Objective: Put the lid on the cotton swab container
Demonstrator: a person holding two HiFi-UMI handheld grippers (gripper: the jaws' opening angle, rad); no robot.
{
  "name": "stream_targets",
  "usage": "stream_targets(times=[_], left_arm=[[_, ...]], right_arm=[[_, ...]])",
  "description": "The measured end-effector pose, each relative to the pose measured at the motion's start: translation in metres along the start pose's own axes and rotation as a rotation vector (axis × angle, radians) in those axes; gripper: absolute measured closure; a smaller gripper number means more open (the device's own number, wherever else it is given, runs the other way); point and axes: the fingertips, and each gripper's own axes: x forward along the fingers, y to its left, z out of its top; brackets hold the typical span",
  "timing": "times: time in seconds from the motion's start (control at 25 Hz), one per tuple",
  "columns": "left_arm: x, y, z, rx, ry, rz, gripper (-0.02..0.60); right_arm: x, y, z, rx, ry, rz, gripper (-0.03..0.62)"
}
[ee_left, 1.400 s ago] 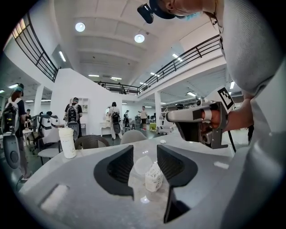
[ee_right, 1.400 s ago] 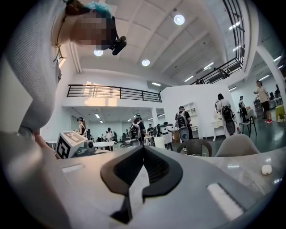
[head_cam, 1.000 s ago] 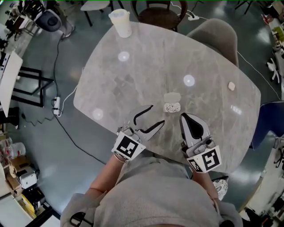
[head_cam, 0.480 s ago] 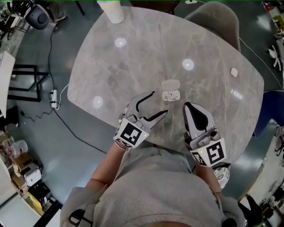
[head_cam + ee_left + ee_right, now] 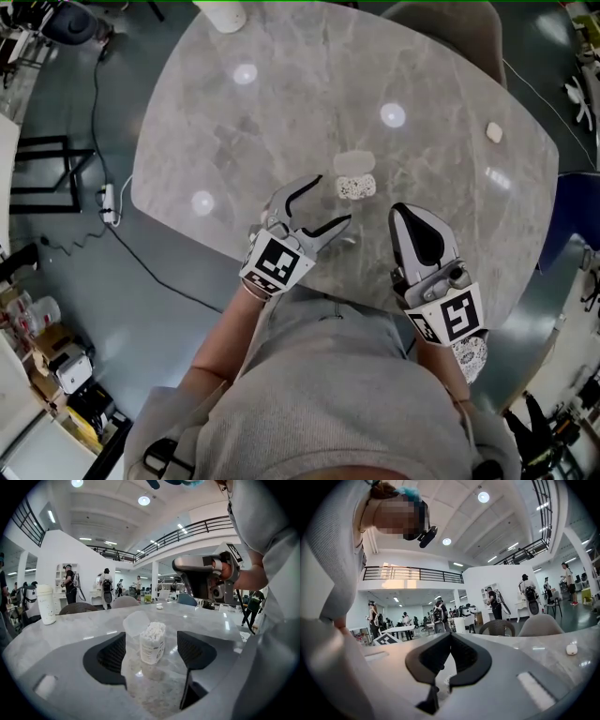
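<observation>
The left gripper (image 5: 334,199) has its jaws spread wide, having just been opening. The clear round plastic container packed with white cotton swabs (image 5: 356,187) stands just past their tips, in line with the gap, and the pads do not touch it. The right gripper (image 5: 405,211), at lower right of the head view, has its jaws closed together on nothing. The container stands uncovered near the frame's middle on the grey marbled table (image 5: 281,112), with the translucent round lid (image 5: 353,163) close against it, just above in the frame.
</observation>
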Motion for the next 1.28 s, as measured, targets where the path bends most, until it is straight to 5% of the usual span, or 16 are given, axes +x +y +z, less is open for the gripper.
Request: stream_targets(times=[1.28], left_arm=[[0.058,-0.006,-0.045,-0.023,0.230,-0.074,0.215]], right_arm=[[-0.006,-0.019,-0.004,0.028,0.030,-0.075,0.594]])
